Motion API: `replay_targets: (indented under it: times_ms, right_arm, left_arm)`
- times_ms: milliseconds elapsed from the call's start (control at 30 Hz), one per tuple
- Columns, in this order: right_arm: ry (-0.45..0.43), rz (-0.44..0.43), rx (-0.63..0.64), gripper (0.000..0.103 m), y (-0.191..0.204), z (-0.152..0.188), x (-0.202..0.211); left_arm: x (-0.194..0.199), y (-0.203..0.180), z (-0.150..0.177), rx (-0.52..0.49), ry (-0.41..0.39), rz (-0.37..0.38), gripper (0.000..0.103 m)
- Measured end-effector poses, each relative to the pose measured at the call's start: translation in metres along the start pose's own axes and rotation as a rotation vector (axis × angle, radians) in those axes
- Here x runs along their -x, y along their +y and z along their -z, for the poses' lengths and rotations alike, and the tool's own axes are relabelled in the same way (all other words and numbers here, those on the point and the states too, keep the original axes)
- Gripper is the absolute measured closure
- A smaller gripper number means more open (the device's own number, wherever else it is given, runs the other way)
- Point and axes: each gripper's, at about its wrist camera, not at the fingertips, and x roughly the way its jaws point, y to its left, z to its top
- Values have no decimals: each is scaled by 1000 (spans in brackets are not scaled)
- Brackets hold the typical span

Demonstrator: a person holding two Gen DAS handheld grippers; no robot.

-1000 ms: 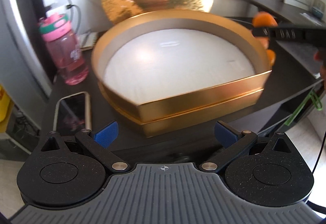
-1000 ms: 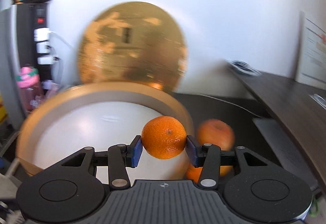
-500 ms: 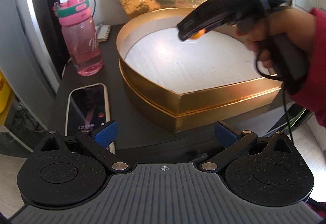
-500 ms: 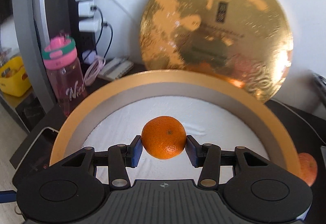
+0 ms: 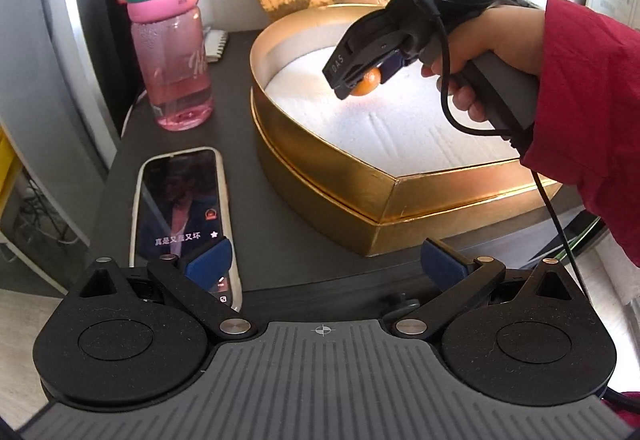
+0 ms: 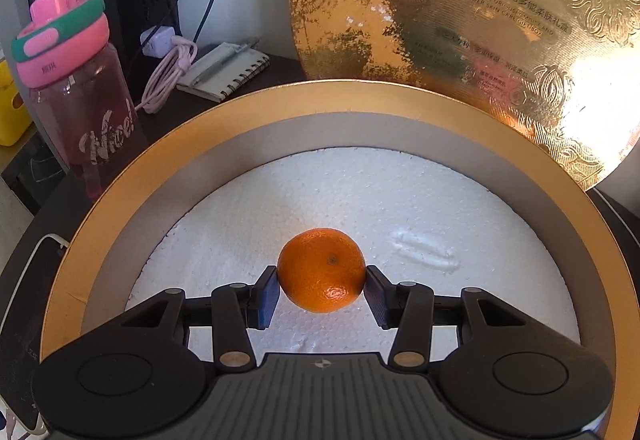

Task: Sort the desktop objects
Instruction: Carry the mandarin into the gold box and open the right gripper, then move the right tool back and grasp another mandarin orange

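Dark table [image 5: 320, 272] across the middle of the left wrist view. On it, big gold box [image 5: 420, 195] with a white foam floor, filling the centre and right; in the right wrist view the same box [image 6: 120, 199] curving across the whole frame. Round gold lid [image 6: 460, 19] standing up behind the box, upper right of the right wrist view. Red sleeve [image 5: 592, 111] at the right edge of the left wrist view, with a hand [image 5: 480, 55] around a grey handle. Pink bottle [image 5: 172, 51] upper left, beside the box. Phone [image 5: 180, 215] lying flat, lower left. Small notebook [image 6: 224, 71] behind the bottle. Right tool [image 6: 321, 292] clenched on the orange [image 6: 322, 270], over the foam inside the box. Left tool [image 5: 324, 260] released, pads wide apart, nothing between, low in the frame above the table edge.
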Motion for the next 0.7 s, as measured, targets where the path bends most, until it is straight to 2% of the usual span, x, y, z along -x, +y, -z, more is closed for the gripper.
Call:
replay_targets:
  times_ms: [267,300,333,400,433,700]
  right_arm:
    - [32,-9,-5,56,-3,0,-5]
    - [30,-12,-9,52,-3,0,-4]
    - [26,-14,-13,43,-4,0,-2]
    - [6,-10,-18,32,-5,2,5]
    - [-5,-5,-19,30,-5,3,10]
    - [-144,-45,-85,25,-24,37,83]
  left_arm:
    - [4,-6,0,-15,6,1,0]
    - [4,-7,0,-18,5,-1,0]
    - [5,-9,0,-20,5,-4,0]
    - [7,-10,-1,-25,3,-8,0]
    - [8,-12,-1,-27,1,-10,0]
    - [22,-29,-3,-54,-24,-27,0]
